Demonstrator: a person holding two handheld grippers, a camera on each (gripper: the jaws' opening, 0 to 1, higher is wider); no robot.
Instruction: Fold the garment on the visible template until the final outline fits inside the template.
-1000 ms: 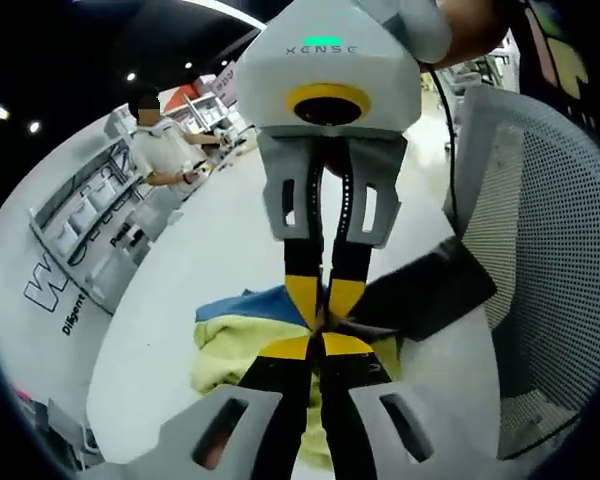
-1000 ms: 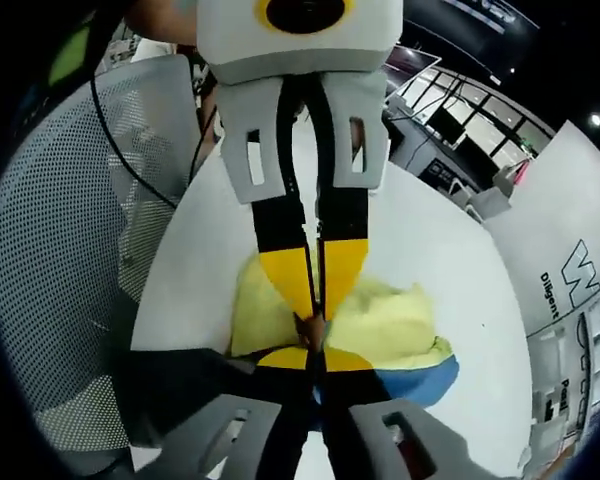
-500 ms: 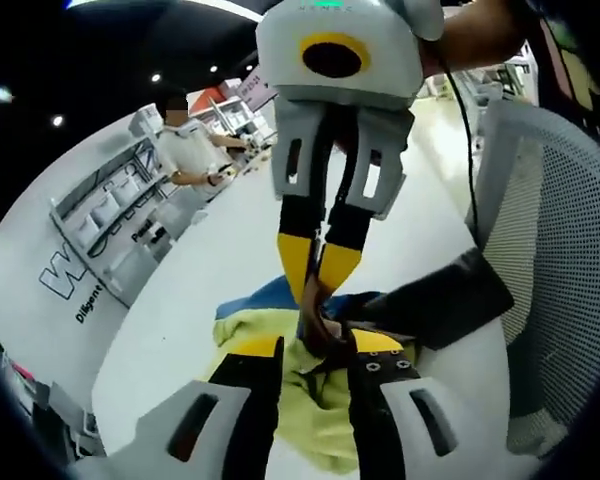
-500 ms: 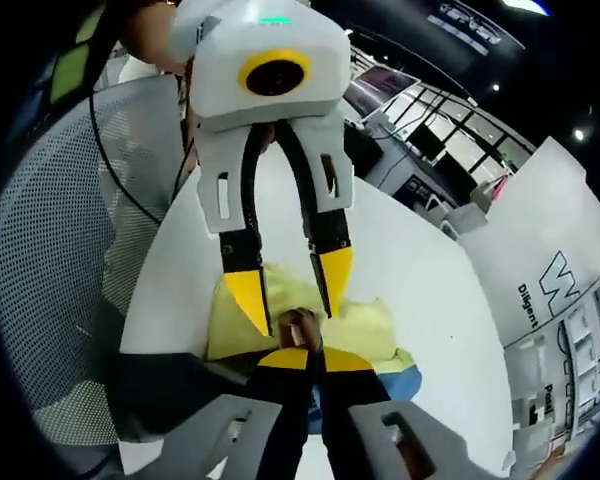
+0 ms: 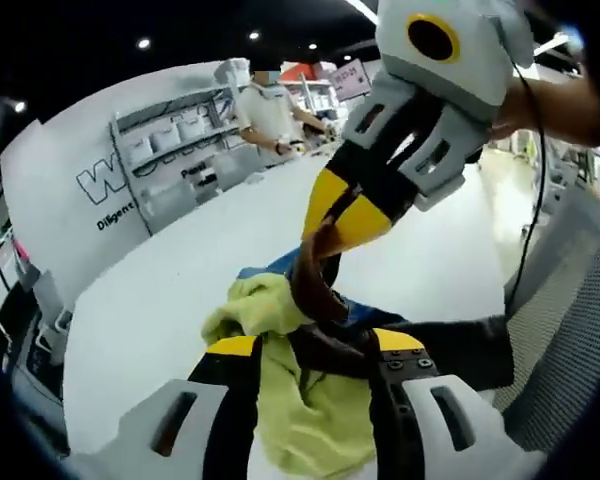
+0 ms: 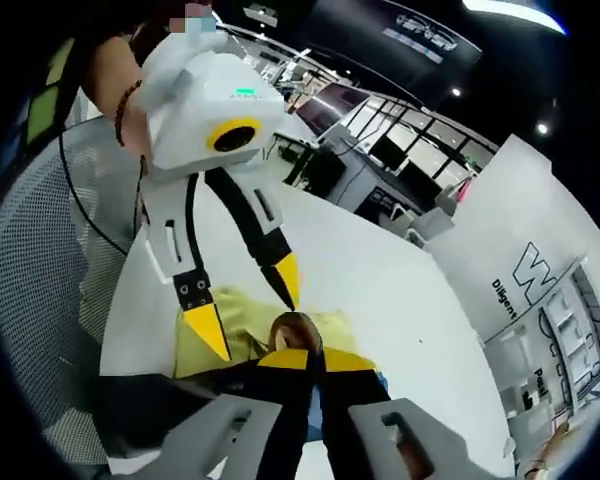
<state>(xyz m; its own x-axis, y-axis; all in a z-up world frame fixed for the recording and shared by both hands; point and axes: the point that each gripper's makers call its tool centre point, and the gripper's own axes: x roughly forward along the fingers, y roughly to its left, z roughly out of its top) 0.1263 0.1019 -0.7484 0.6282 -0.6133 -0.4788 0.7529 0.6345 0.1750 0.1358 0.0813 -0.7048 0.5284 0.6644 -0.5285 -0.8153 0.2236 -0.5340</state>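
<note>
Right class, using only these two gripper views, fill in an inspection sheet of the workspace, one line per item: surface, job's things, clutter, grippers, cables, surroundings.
Surface: white round table, mostly bare.
Job's things: yellow garment with a blue part, bunched on the table; a dark brown fabric piece rises from it. Dark template lies beside and partly under the garment.
Clutter: nothing seen.
Grippers: left gripper open, jaws spread over the garment; right gripper shut on the dark brown fabric piece, lifting it.
Cables: black cable runs from the right gripper past the person's arm.
Surroundings: grey mesh chair at the table edge; white wall with lettering and shelves; a person stands by the shelves.
</note>
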